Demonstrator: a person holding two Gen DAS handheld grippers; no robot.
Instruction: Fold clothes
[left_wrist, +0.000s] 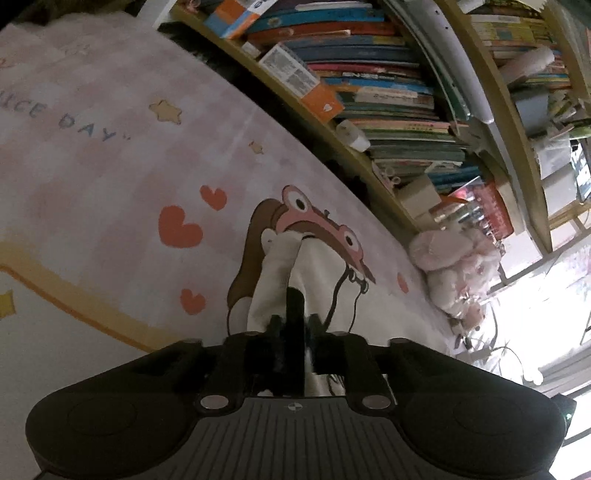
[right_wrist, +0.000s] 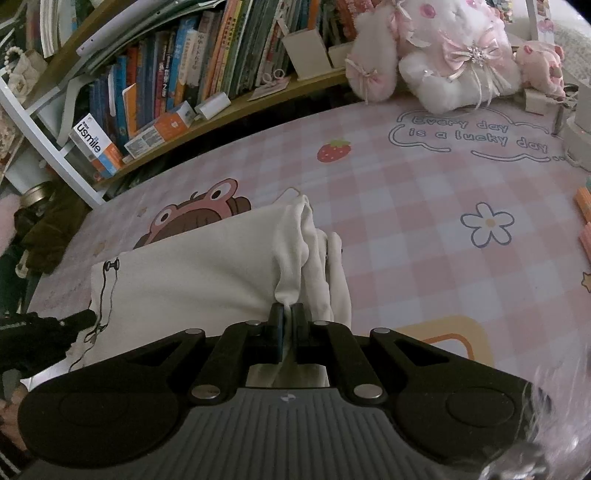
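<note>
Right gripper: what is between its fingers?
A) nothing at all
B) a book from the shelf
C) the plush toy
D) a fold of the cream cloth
D: the right gripper has its fingers closed on a bunched fold of the cream cloth lying on the pink checked mat.

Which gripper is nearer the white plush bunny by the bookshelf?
Right. The right gripper, pinching the cream garment, faces the white plush bunny across the mat; the left gripper sits at the garment's far side.

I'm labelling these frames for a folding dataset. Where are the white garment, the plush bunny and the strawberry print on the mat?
white garment (right_wrist: 207, 266): right wrist view, flat middle of the cloth.
plush bunny (right_wrist: 458, 70): right wrist view, its chest beside the pink bow.
strawberry print (right_wrist: 333, 150): right wrist view, red body of the berry.
</note>
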